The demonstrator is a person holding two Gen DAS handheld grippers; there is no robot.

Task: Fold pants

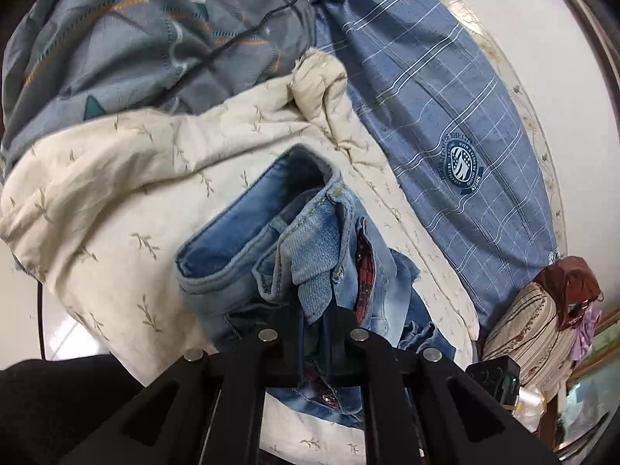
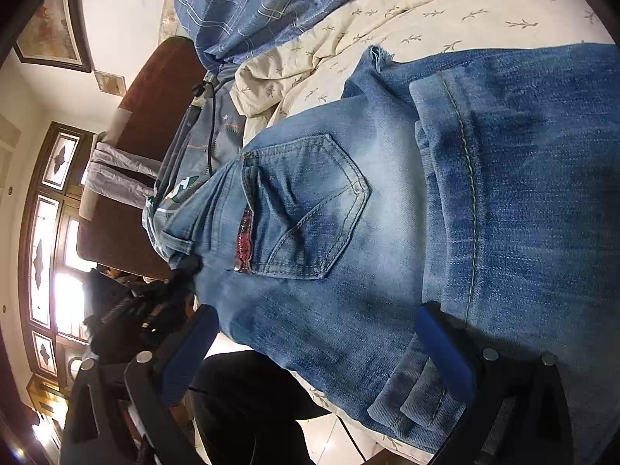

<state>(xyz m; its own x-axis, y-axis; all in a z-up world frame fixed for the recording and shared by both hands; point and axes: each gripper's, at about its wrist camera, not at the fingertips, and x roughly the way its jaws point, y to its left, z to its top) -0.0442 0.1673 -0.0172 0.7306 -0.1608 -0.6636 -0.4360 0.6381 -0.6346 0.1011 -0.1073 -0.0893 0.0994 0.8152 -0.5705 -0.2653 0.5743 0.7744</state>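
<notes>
Between the black fingers of your left gripper (image 1: 314, 333) a bunched fold of the faded blue denim jeans (image 1: 310, 255) is pinched tight; the jaws are clenched on the waistband end, near the zip, and the cloth rises from them toward twelve o'clock in the left wrist view. Your right gripper (image 2: 317, 352) stands released, its blue-padded fingers (image 2: 445, 348) wide apart, one at seven o'clock and one at five o'clock in the right wrist view; the jeans lie across the gap between them, and the five o'clock pad sits at a folded hem, though I cannot tell whether it presses there.

The jeans lie on a cream quilted bedspread with small leaf sprigs (image 1: 116, 178); a blue checked pillow with a round crest (image 1: 457, 124) lies beyond at two o'clock in the left view, a grey patterned cover (image 1: 116, 38) at eleven o'clock.

Expect thick, fairly heavy denim, soft enough to slump yet stiff at seams and band; it should not slip from the pads, but loose layers will sag. Take it at the waistband or a stitched hem, where the layers hold together.

The cloth is washed pale at the seat, darker down the leg, with a pointed back pocket (image 2: 310, 209) and a red sparkling strip (image 2: 244, 240) beside it.
</notes>
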